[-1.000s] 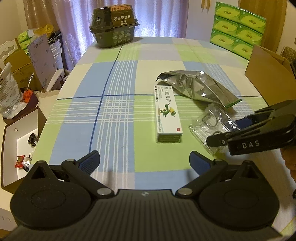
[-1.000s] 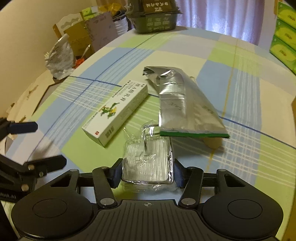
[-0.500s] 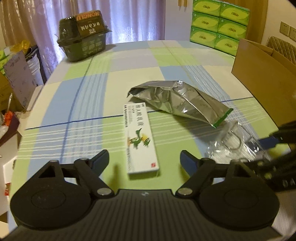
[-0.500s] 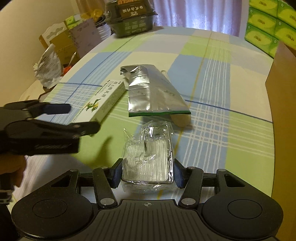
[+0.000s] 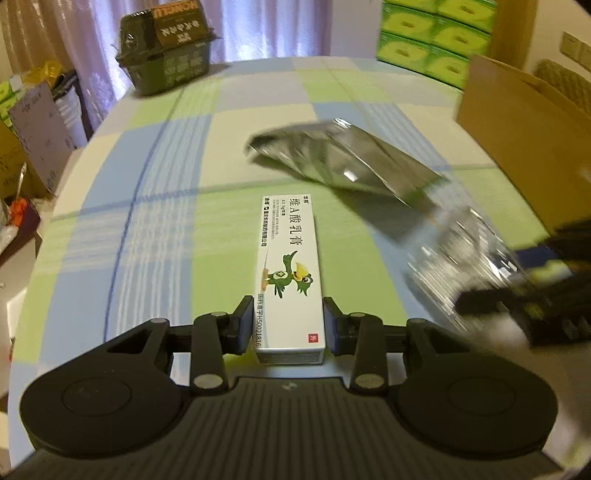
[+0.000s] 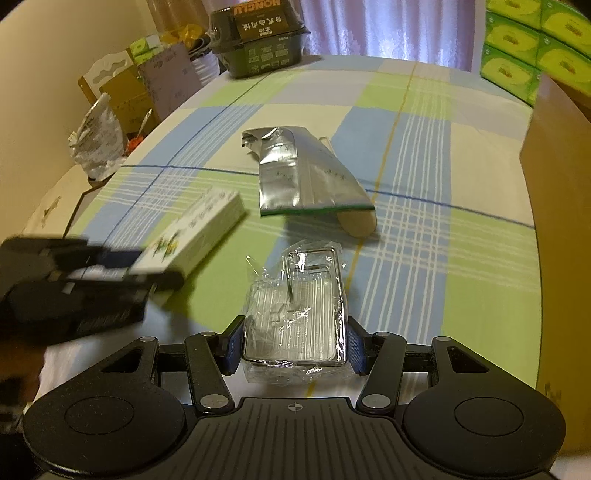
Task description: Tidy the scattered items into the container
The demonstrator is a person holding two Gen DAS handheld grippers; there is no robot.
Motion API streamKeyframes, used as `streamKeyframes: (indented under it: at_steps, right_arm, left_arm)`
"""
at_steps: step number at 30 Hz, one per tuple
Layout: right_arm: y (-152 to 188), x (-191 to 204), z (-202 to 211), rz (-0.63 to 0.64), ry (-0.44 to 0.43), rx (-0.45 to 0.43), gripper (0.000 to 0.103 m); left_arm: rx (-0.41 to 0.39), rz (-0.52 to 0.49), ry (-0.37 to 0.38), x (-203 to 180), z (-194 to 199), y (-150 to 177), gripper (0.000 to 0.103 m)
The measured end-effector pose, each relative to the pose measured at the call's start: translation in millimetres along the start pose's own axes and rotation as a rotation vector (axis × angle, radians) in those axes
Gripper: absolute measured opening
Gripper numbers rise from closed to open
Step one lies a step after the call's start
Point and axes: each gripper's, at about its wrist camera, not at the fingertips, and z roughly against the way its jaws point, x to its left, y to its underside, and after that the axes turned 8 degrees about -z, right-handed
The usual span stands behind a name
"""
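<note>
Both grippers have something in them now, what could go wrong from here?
1. The right gripper grips a clear plastic packet only at its near end; the loose, crinkly wrap might slip out on the way to the cardboard box.
2. The left gripper pinches the ointment box at one end, so the long free end may tilt or twist.
3. The two grippers are close together and could bump if both head for the box at once.

Dark green pkg [image 5: 166,44] at far table edge, green tissue boxes [image 5: 436,40] stacked far right, purple curtain [image 5: 266,26]
</note>
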Motion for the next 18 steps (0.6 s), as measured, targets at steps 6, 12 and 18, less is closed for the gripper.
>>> streamKeyframes:
  at_steps: [6, 12, 18]
  right_arm:
    - [26.5, -5.3, 23.1, -0.075, 0.004, -0.02, 0.056]
    - [42.5, -10.4, 30.8, -0.11, 0.03, -0.025, 0.056]
    - [43.6, -16.5, 32.4, -0.134, 0.025, -0.034, 0.056]
  left_arm:
    - [0.048, -0.009, 0.008, -27.4, 32.9, 35.9, 0.04]
    - [0.056, -0.036, -0.012, -37.0, 30.1, 34.1, 0.056]
    - [0.055, -0.054, -0.021, -34.8, 13.7, 16.6, 0.055]
